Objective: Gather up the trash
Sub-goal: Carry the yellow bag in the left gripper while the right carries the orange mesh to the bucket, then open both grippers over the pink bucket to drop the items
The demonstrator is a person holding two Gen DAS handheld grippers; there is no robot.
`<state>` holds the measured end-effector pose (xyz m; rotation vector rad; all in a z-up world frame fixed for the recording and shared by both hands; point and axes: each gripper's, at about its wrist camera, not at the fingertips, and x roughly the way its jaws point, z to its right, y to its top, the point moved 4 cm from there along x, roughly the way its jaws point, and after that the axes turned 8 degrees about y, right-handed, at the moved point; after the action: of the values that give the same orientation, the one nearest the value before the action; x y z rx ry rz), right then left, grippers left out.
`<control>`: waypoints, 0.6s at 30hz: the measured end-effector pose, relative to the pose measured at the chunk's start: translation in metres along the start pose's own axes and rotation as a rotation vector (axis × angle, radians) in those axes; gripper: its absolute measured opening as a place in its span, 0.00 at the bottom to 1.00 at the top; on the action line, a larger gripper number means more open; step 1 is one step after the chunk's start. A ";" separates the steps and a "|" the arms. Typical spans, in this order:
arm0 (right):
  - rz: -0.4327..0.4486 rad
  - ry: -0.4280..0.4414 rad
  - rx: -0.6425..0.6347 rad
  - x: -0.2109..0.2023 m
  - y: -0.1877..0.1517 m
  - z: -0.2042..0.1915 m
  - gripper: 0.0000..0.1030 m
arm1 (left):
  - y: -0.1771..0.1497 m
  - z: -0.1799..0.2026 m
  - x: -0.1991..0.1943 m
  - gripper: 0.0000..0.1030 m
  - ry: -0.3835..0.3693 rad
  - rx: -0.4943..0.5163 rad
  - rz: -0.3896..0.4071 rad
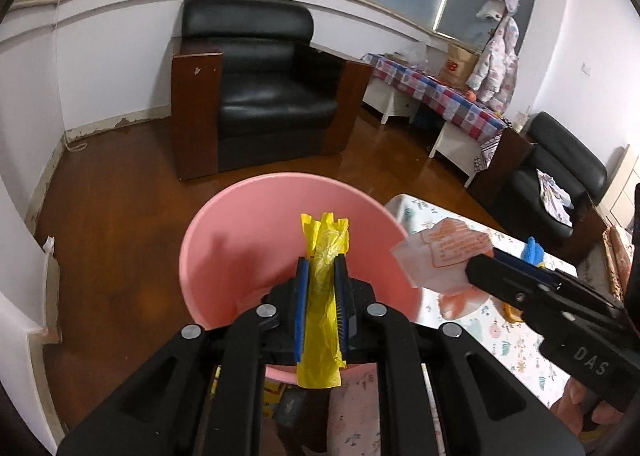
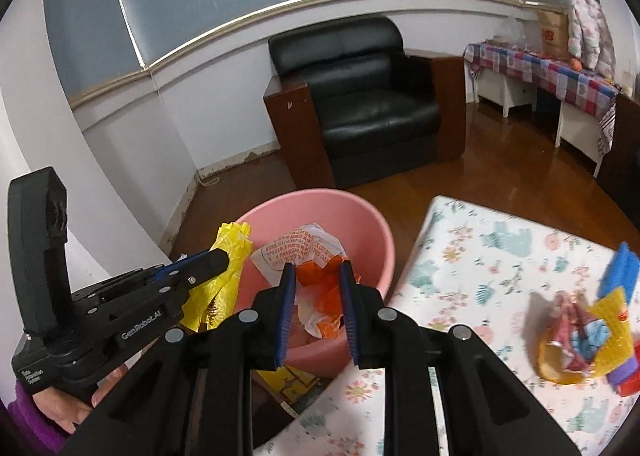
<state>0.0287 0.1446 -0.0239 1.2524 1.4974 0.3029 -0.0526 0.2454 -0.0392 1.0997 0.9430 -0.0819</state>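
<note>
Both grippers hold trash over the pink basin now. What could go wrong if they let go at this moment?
The right gripper holds its white and orange wrapper near the rim of the pink basin, so it may fall onto the table. The yellow bag in the left gripper is light and may cling to the pads.

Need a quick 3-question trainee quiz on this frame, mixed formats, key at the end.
1. True or false: the left gripper is shut on a crumpled yellow plastic bag.
2. Multiple choice: the white-and-orange printed paper wrapper pinched in the right gripper is (A) over the round pink plastic basin, (B) lying on the floral tablecloth, (C) on the black leather armchair.
3. Fill in: more scraps, including a blue piece and a yellow piece, lie on the ____.

Key: 1 true; 2 A; 3 floral tablecloth.
</note>
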 end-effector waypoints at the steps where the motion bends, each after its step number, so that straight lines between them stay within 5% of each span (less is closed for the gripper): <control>1: -0.007 0.000 0.003 0.004 -0.001 0.000 0.21 | 0.000 -0.002 0.002 0.12 0.002 -0.003 -0.003; 10: -0.052 -0.010 0.029 0.033 -0.007 0.005 0.22 | -0.005 -0.024 0.015 0.14 0.005 -0.052 -0.031; 15: -0.057 -0.012 0.035 0.038 -0.010 0.005 0.22 | -0.007 -0.031 0.015 0.36 -0.021 -0.084 -0.040; 18: -0.056 -0.012 0.030 0.040 -0.010 0.005 0.22 | -0.006 -0.034 0.014 0.38 -0.030 -0.095 -0.037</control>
<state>0.0336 0.1706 -0.0554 1.2312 1.5291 0.2364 -0.0675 0.2743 -0.0570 0.9912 0.9317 -0.0833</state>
